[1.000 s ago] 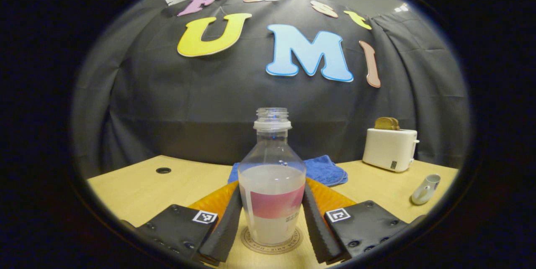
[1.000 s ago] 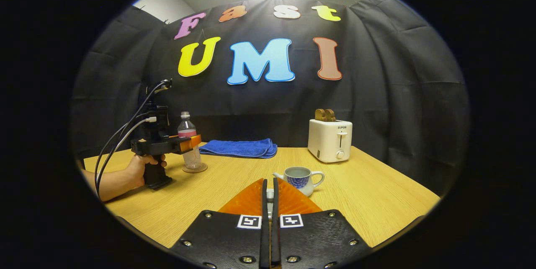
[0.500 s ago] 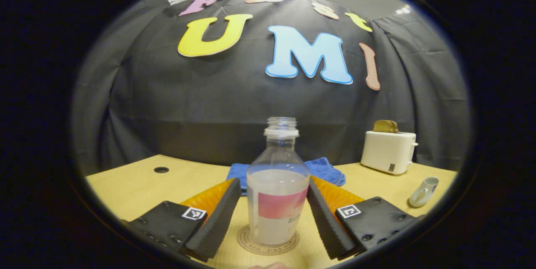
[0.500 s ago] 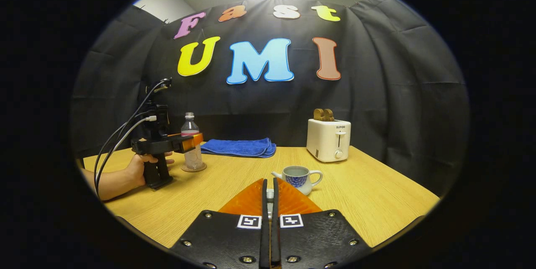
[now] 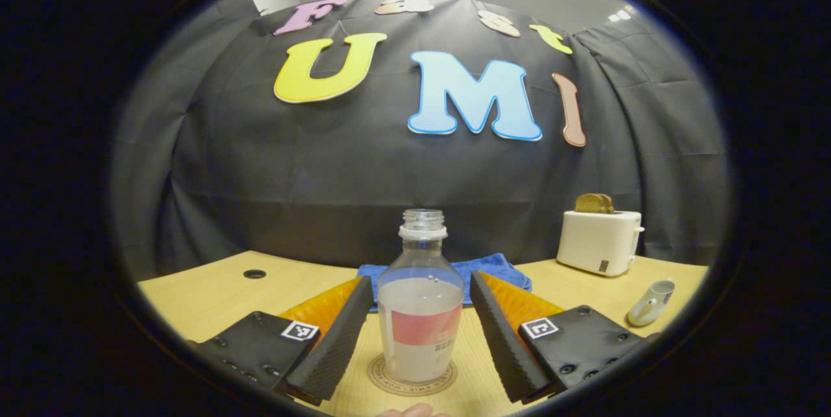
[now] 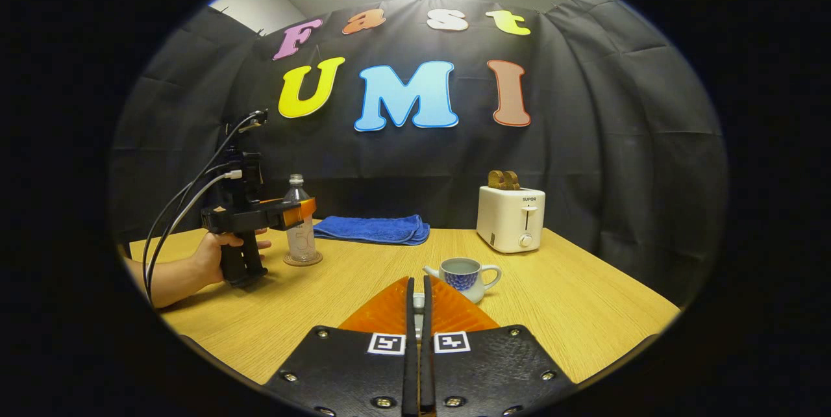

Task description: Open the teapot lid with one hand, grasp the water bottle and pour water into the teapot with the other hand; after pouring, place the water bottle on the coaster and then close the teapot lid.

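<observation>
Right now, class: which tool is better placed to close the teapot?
Right. The right tool, shut on the lid, faces the open teapot; the left tool stands open around the water bottle.

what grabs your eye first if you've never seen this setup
The uncapped water bottle, half full, stands on its coaster between the open left gripper fingers. To the right, a white toaster holds toast by the back wall, and the teapot sits open mid-table beyond the right gripper.
</observation>
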Demonstrator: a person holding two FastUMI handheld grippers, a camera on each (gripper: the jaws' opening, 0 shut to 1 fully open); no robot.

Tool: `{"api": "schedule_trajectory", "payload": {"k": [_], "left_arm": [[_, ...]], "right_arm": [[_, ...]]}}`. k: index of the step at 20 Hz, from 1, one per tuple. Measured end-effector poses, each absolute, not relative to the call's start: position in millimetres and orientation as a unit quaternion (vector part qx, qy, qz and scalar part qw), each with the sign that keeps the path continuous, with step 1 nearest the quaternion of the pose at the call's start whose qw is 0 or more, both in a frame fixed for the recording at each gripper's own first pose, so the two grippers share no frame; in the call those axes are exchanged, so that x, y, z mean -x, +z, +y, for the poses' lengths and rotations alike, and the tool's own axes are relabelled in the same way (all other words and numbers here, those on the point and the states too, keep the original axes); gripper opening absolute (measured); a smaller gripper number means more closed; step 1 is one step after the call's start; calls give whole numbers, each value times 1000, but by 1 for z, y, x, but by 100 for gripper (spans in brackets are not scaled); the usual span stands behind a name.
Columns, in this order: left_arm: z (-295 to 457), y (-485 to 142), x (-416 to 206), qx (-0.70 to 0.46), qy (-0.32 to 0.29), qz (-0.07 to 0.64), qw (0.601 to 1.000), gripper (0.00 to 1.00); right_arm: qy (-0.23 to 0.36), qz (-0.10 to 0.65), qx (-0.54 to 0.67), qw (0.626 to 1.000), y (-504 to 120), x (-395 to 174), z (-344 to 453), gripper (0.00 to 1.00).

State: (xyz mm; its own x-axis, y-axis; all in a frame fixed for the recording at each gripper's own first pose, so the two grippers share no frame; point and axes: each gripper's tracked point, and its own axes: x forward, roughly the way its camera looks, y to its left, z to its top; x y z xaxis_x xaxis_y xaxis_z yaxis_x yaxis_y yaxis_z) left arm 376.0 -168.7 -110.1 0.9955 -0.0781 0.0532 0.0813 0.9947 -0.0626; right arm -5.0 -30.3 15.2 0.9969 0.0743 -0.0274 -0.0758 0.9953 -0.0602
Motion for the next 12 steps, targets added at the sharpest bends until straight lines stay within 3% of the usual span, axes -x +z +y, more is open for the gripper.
{"api": "schedule_trajectory", "payload": {"k": [7,12], "left_arm": [[-163,-98,-343,28,-17,-28,999,100],[-179,-95,-270,44,-33,-22,998,100]], "right_arm": [[35,2,32,999,22,10,-33,2],[17,-26,28,999,40,-4,-45,2]]}}
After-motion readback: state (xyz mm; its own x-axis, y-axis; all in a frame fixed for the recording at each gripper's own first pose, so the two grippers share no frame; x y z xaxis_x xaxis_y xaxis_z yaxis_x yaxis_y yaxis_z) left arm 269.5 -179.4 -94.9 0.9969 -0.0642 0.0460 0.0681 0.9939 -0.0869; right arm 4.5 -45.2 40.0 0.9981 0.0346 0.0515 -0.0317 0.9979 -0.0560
